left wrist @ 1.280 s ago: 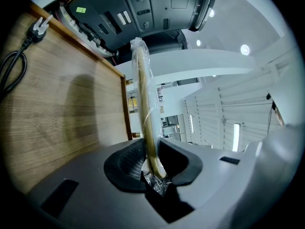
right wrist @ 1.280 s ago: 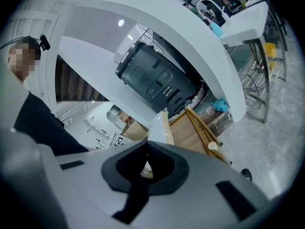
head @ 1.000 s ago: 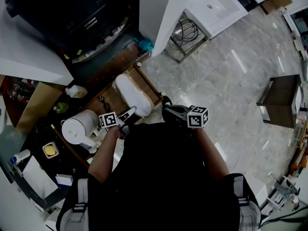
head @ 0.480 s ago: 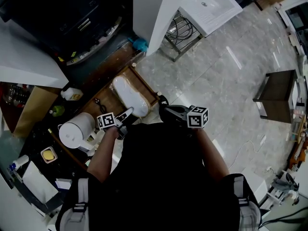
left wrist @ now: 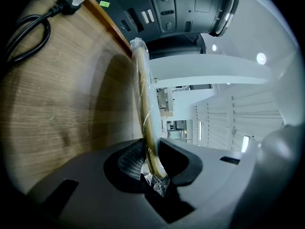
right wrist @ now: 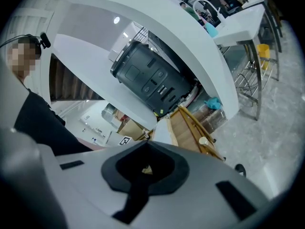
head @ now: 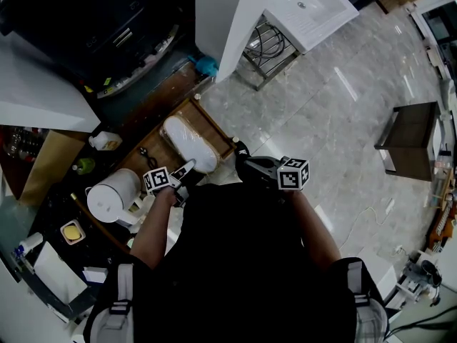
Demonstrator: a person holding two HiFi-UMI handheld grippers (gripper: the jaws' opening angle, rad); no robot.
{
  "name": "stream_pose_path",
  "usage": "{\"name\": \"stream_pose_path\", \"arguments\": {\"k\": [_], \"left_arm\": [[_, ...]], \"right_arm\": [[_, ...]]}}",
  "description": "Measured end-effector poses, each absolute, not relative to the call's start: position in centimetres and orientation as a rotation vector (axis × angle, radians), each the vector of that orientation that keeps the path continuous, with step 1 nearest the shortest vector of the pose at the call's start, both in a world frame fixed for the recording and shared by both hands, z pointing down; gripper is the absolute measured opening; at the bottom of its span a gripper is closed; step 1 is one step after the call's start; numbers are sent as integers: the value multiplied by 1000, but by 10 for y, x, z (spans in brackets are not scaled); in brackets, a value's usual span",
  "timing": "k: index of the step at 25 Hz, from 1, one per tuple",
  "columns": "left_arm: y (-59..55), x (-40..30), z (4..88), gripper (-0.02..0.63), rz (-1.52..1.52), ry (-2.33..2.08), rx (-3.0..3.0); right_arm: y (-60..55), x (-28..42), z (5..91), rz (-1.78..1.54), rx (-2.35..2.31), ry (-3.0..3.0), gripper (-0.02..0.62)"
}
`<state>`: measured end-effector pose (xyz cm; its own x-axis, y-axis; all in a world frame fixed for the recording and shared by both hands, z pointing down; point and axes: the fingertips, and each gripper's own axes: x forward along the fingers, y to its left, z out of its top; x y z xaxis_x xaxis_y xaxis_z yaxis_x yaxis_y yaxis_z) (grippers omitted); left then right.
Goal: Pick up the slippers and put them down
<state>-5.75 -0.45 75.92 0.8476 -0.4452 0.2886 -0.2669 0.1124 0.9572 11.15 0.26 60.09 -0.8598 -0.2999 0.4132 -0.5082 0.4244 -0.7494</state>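
A white slipper [head: 189,143] in clear plastic wrap lies along a wooden rack top [head: 158,156] that has a raised rim. My left gripper [head: 187,168] is shut on the slipper's near end. In the left gripper view the slipper [left wrist: 144,94] shows edge-on as a thin tan sole under crinkled film, pinched between the pads of the left gripper [left wrist: 150,163]. My right gripper [head: 243,157] hovers just right of the rack's corner. In its own view the right gripper [right wrist: 145,168] has its jaws together with nothing clearly held, and the white slipper [right wrist: 162,130] is ahead.
A black cable with a plug [left wrist: 24,27] lies on the wooden top. A white kettle [head: 114,191] stands to the left, and a large black appliance [head: 93,20] is beyond. A teal cloth [head: 207,64], a white sink counter [head: 307,9] and a dark stool [head: 414,145] stand around the marble floor.
My left gripper has sunk a little toward the wooden top with the slipper still in it. The right gripper has stayed put.
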Motion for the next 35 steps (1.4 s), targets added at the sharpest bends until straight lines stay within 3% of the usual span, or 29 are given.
{"name": "stream_pose_path", "arguments": {"k": [27,35], "left_arm": [[-12,-66,786,94,-91,-658,1422],[-14,-66,787,163,-97,-674,1396]], "right_arm": [[-1,109,606,1419,689,-2420,8],[-1,108,605,1411,674,-2422,8]]}}
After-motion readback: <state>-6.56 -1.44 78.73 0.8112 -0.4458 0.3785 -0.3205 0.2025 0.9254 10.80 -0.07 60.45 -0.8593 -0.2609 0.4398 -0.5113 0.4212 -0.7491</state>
